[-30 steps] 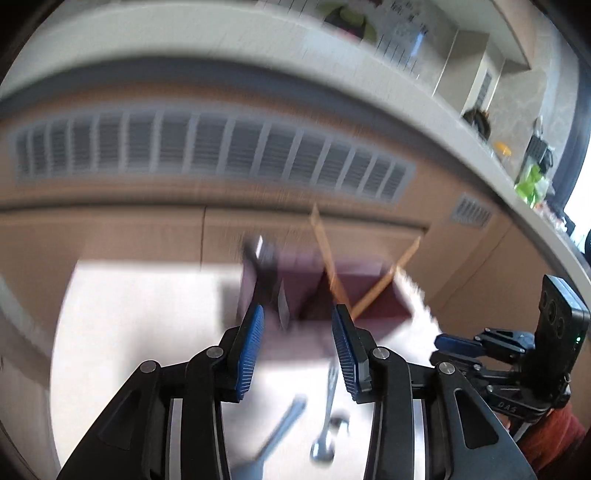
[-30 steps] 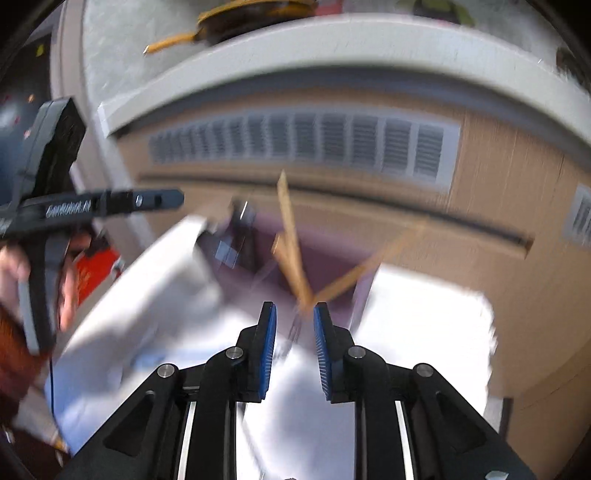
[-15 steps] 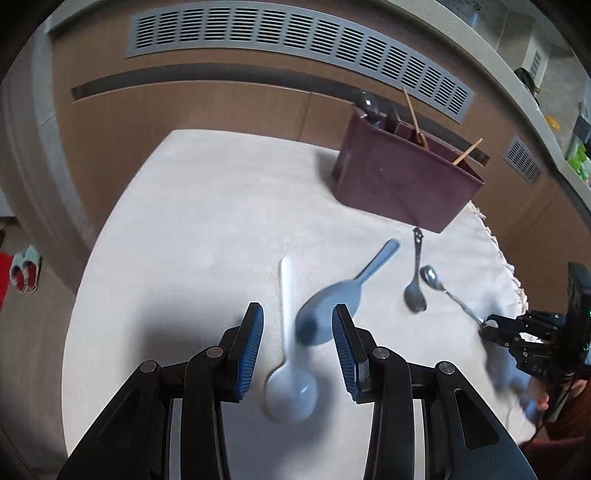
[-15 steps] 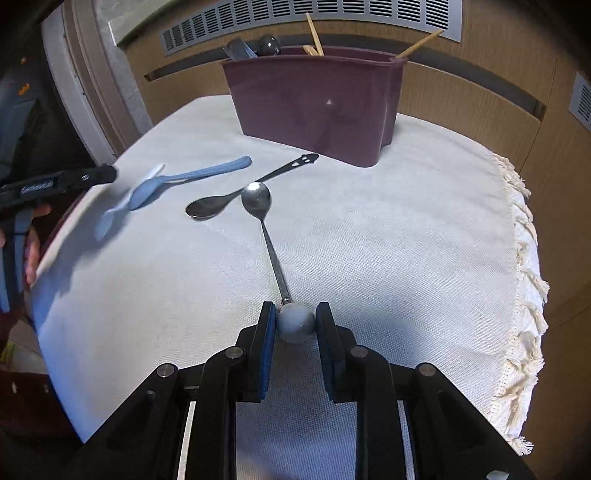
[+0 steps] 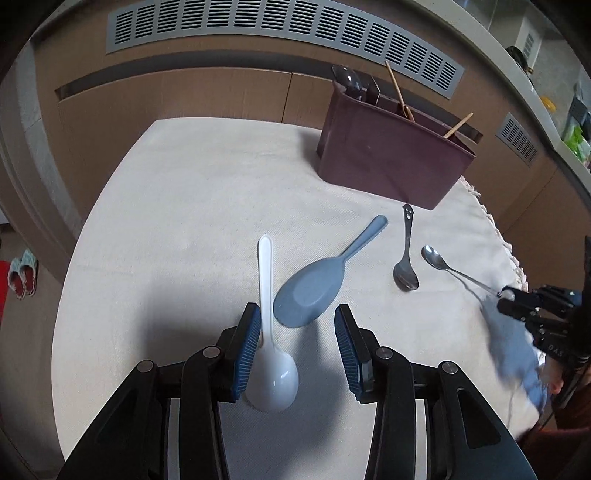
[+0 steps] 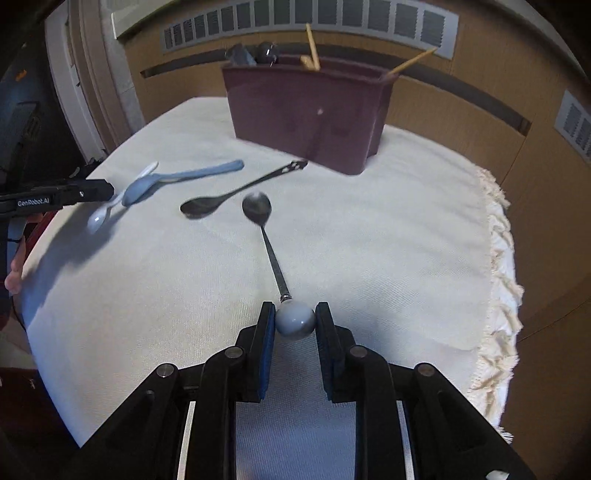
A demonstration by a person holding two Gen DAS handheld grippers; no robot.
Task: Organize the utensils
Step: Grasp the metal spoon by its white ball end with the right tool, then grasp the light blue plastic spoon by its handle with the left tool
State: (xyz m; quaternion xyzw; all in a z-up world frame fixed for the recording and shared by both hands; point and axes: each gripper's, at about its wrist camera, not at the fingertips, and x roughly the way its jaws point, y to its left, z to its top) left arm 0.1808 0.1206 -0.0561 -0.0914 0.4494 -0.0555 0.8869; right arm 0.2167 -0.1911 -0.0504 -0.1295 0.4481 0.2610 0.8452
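Note:
A maroon utensil holder [image 5: 391,155] stands at the far side of the white cloth and holds chopsticks [image 5: 397,90] and dark utensils; it also shows in the right wrist view [image 6: 306,110]. My left gripper [image 5: 295,341] is open over the white spoon [image 5: 271,354], with the blue rice paddle [image 5: 317,282] just ahead. My right gripper [image 6: 294,328] is shut on the grey ball end of a metal spoon [image 6: 271,254], whose bowl rests on the cloth. A dark metal spoon [image 6: 236,194] lies beside it.
The table [image 5: 184,206] has a fringed cloth edge on the right [image 6: 498,258]. Wooden cabinet fronts with vent grilles [image 5: 258,26] stand behind the table. Slippers [image 5: 22,273] lie on the floor at left.
Both grippers came down from the holder toward the cloth. The left lowered over the white spoon. The right closed on the ball-ended spoon and holds it.

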